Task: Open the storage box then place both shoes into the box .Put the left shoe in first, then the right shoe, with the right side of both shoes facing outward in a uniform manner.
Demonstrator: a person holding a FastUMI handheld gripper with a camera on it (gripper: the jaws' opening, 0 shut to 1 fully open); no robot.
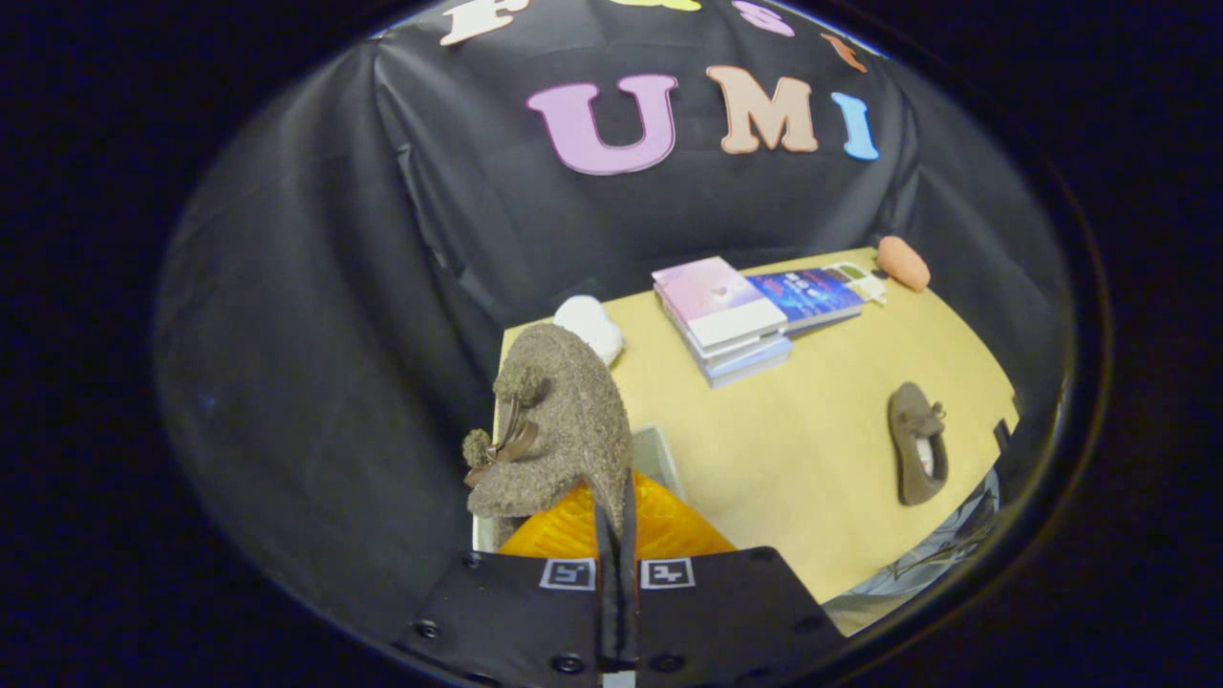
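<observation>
A fuzzy shoe point(559, 420) is pinched in the closed hand-held gripper point(616, 530), lower centre, above the box point(659, 454). The thin edge hold could slip; the second shoe point(919, 441) lies lower right on the table point(812, 430).

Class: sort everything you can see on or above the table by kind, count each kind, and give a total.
Shoes: 2, one pinched in the gripper, one on the table
Books: 3 or so, stack plus blue one
White object: 1
Orange object: 1
White box: 1
Total: 8
</observation>
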